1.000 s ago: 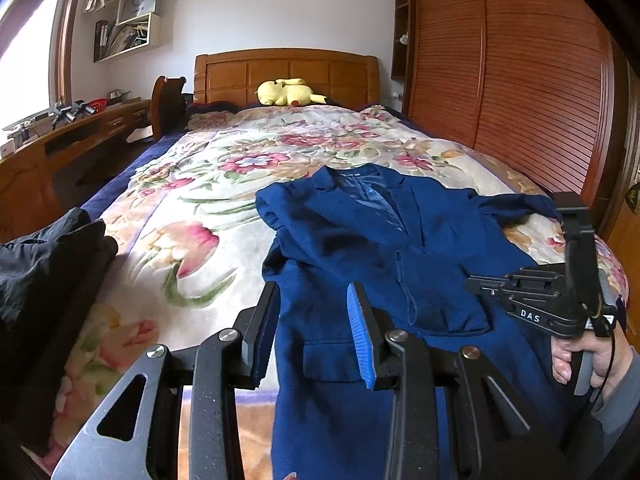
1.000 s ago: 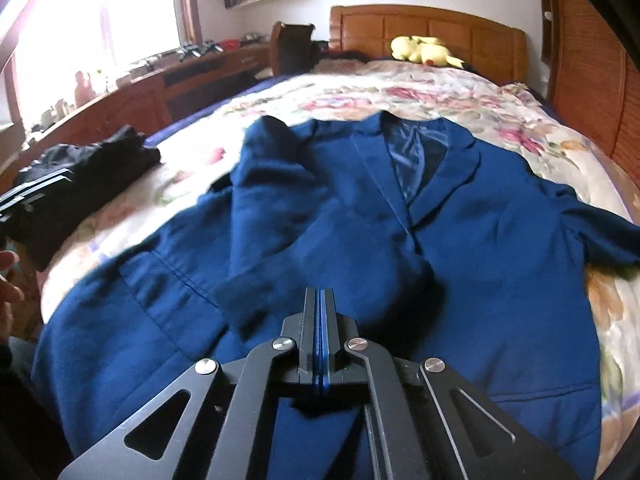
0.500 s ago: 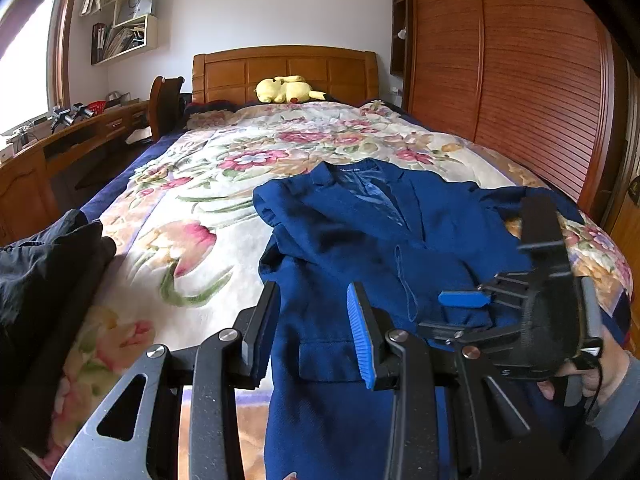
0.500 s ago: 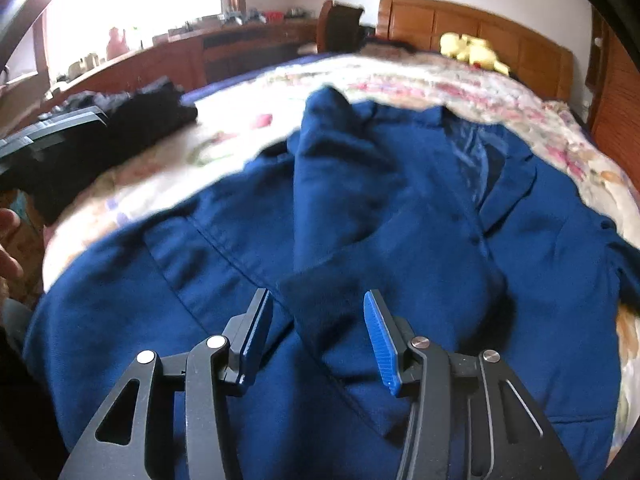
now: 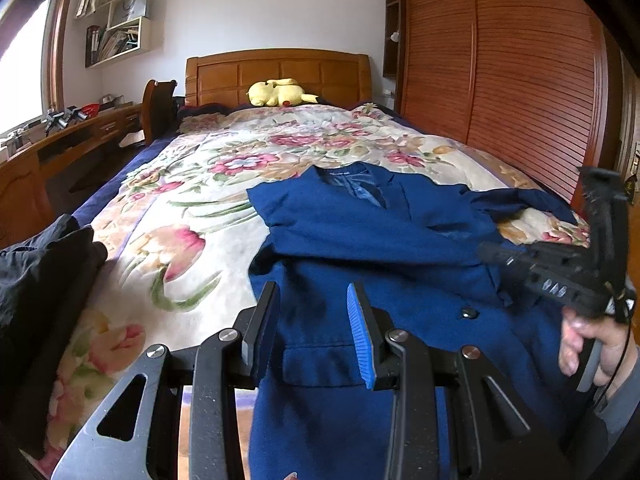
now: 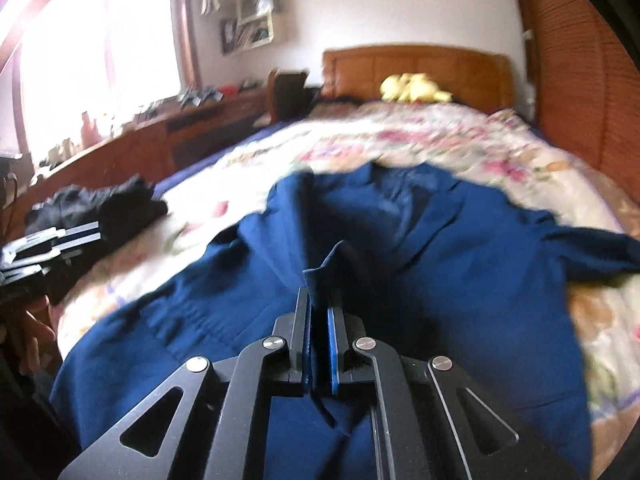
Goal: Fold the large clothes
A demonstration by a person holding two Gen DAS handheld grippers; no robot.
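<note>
The blue jacket (image 5: 360, 240) lies face up on the floral bedspread (image 5: 192, 184), straight ahead of both your tools, collar toward the headboard (image 5: 276, 68) and one sleeve trailing off to the right. Half a second ago your right gripper (image 6: 320, 316) stood open over the folded-in sleeve; now its pads are clamped together on a fold of that blue cloth, which pokes up between them, and the fabric beneath has lifted slightly. The jacket looks smooth across the chest, with a dark button and a pocket flap just beyond your left gripper (image 5: 316, 320). That left tool has not changed: its jaws stand apart over the jacket's lower front, holding nothing. To its left sits a pile of black clothing (image 5: 36, 264); far ahead, a yellow plush toy (image 5: 276, 92) rests by the headboard.
</note>
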